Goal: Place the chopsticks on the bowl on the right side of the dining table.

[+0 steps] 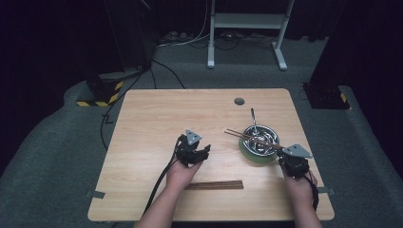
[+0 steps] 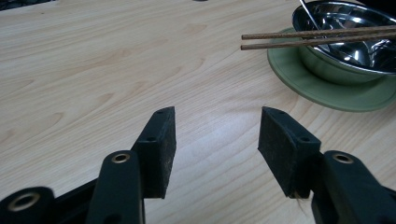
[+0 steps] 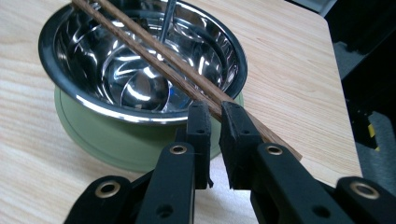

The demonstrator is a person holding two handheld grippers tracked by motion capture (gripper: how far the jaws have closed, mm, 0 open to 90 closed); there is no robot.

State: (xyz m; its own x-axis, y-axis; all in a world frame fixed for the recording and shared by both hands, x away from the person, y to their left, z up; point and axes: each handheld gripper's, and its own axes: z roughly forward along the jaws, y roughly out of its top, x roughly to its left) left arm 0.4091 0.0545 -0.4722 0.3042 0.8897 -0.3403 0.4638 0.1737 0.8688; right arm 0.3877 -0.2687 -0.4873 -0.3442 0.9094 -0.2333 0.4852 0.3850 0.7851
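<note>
A steel bowl [image 3: 140, 70] sits on a green plate [image 3: 116, 140] with a spoon [image 3: 140, 88] inside it. The right gripper [image 3: 215, 116] pinches a pair of chopsticks [image 3: 154, 51] lying across the bowl's rim. The left gripper [image 2: 217, 135] hangs wide open over bare table [image 2: 93, 70], holding nothing.

I am working in what looks like a lab or recording studio, not a home. The pale wooden counter [image 1: 157, 118] stands alone on grey carpet [image 1: 43, 156], with black curtains [image 1: 47, 38] closing off the dark room around it. Black cables [image 1: 166, 71] run loose over the floor, yellow-and-black hazard tape [image 1: 102, 97] marks a stand base, and a white metal frame [image 1: 247, 28] stands behind.
</note>
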